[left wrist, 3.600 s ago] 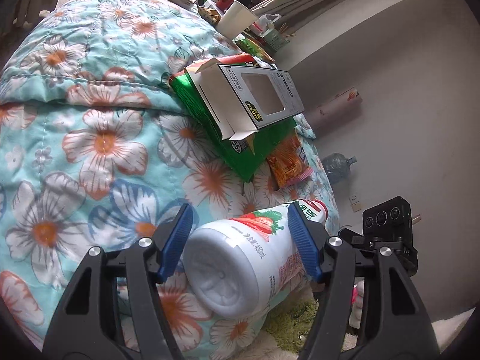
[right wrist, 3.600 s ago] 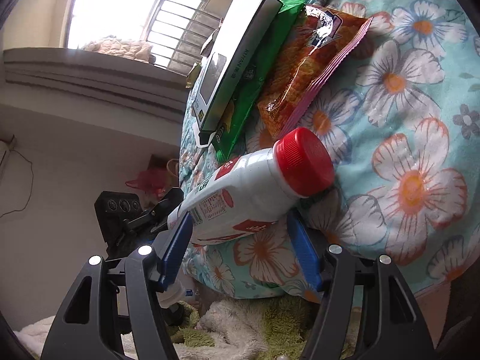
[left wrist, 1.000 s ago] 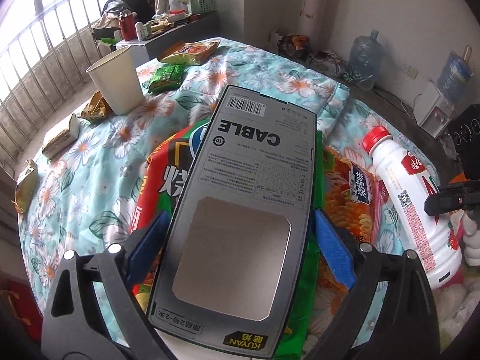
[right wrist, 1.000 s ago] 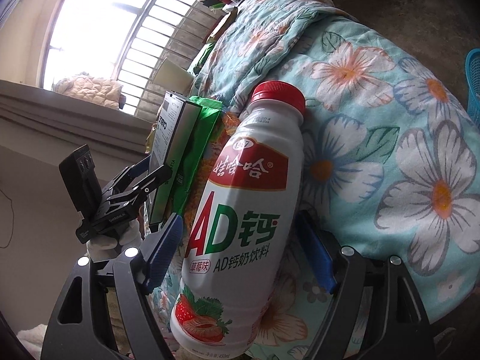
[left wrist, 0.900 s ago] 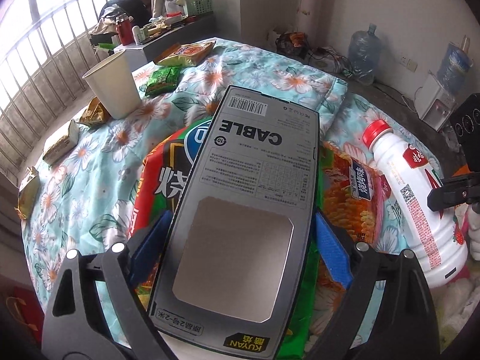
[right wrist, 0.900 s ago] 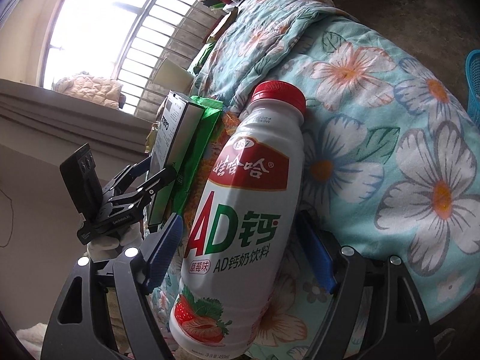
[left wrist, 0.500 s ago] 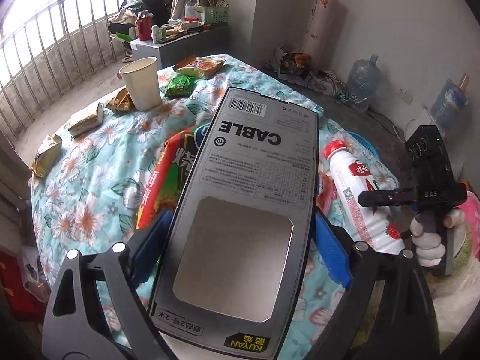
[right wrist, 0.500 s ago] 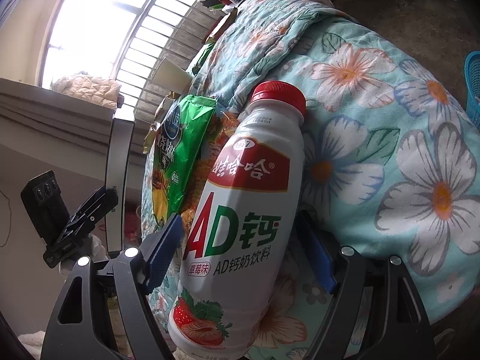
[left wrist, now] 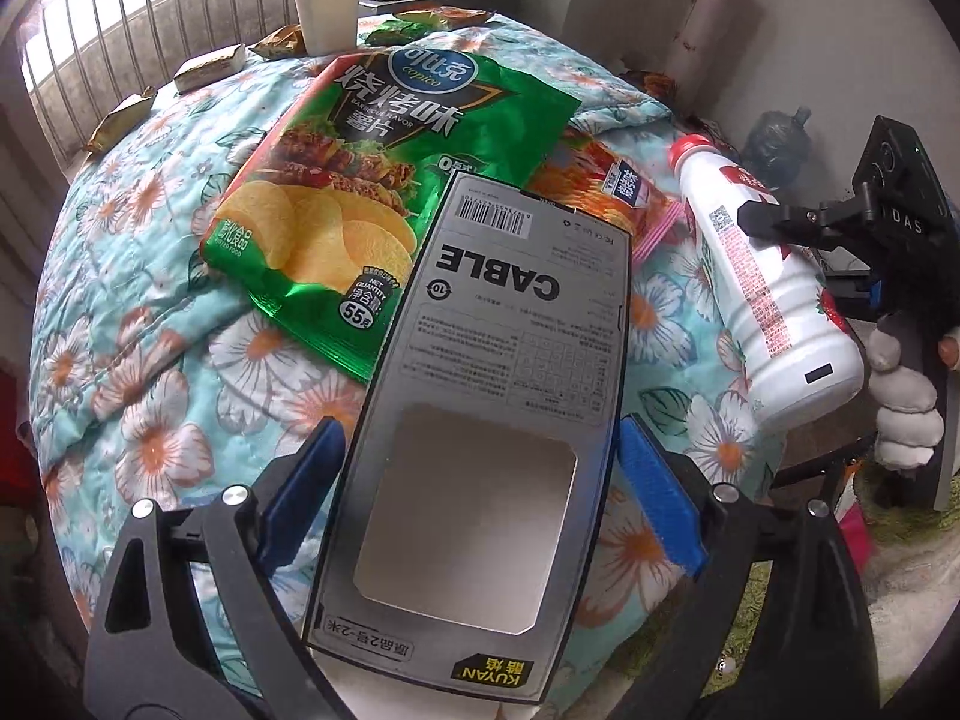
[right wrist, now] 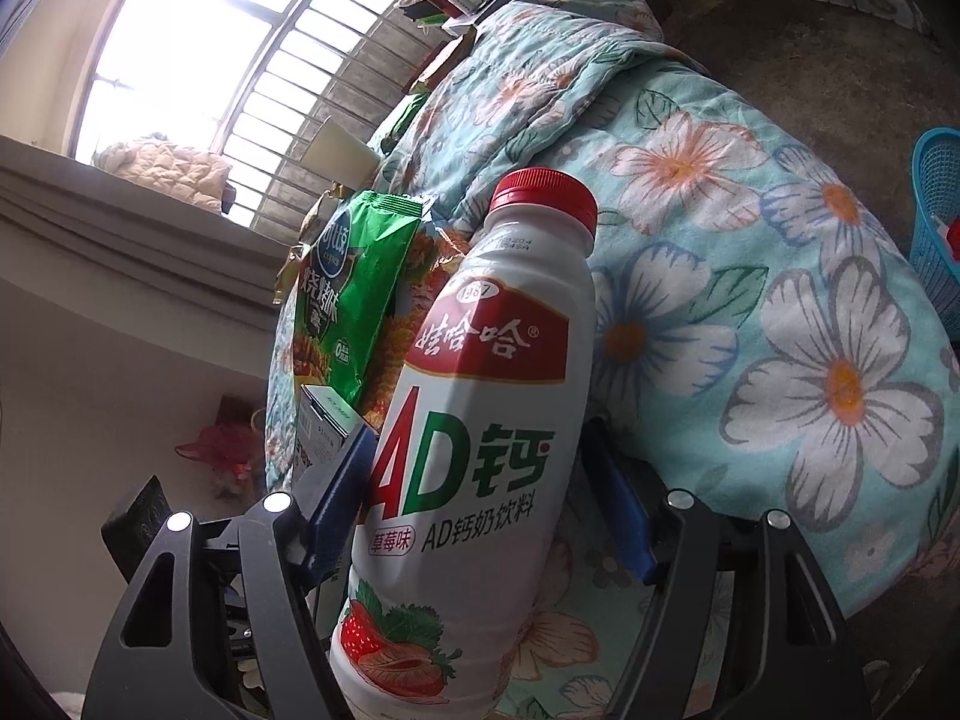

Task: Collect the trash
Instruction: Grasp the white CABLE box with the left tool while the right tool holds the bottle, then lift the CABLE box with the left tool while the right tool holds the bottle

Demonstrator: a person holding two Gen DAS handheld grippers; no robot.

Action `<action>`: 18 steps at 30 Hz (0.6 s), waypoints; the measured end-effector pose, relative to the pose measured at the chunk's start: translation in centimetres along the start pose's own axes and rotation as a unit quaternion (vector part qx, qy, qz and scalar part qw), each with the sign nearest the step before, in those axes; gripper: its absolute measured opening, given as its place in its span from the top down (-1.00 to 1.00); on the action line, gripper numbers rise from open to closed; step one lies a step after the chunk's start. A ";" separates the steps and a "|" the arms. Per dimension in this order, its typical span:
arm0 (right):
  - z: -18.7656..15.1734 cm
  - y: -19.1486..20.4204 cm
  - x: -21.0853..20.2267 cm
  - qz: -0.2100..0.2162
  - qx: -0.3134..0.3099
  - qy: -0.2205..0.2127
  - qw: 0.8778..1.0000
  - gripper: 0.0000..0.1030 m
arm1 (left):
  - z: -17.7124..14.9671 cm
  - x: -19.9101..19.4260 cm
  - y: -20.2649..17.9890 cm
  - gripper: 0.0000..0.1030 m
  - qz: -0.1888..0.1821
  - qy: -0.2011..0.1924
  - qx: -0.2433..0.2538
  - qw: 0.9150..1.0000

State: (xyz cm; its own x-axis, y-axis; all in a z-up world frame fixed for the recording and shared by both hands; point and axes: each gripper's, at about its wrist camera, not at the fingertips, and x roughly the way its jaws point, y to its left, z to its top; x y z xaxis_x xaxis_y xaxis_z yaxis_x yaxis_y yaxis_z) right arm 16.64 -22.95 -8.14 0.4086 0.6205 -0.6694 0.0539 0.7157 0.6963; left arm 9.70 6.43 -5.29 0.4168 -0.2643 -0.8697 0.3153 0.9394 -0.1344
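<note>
My left gripper is shut on a flat grey cable box, held above the near edge of the floral quilt. Behind the box lie a green chips bag and an orange snack packet. A white strawberry milk bottle with a red cap lies at the quilt's edge, its base overhanging. My right gripper is closing on it, and both blue pads meet its sides. The left wrist view shows the bottle with one black finger across it.
A paper cup and small wrappers sit at the far side of the quilt. A blue basket stands on the floor to the right. A gloved hand holds the right gripper's handle. A water jug stands by the wall.
My left gripper has carried the cable box off the green chips bag toward the near edge, uncovering the bag. The right gripper's jaws have narrowed onto the bottle.
</note>
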 end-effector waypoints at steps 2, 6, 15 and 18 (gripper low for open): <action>-0.1 -0.1 0.3 -0.005 0.005 0.006 1.000 -0.34 | -0.1 0.4 -0.4 -0.72 0.012 0.000 0.006 1.000; -0.2 0.1 0.7 -0.010 0.011 0.006 1.000 -0.36 | -0.3 1.4 -0.9 -0.72 0.030 0.004 0.013 0.999; -0.1 -0.2 1.3 -0.003 0.030 0.001 1.000 -0.37 | -0.3 2.0 -1.7 -0.72 0.050 -0.005 0.022 0.998; -0.2 -0.5 1.1 0.000 0.033 -0.003 0.999 -0.37 | -0.3 2.0 -1.8 -0.72 0.052 -0.006 0.025 0.998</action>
State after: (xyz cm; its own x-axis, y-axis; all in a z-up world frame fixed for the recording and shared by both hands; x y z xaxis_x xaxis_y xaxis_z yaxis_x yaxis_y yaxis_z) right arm 16.91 -22.53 -9.23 0.4134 0.6180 -0.6687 0.1149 0.6931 0.7116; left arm 9.72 4.27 -6.96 0.4603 -0.1691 -0.8715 0.3120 0.9499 -0.0196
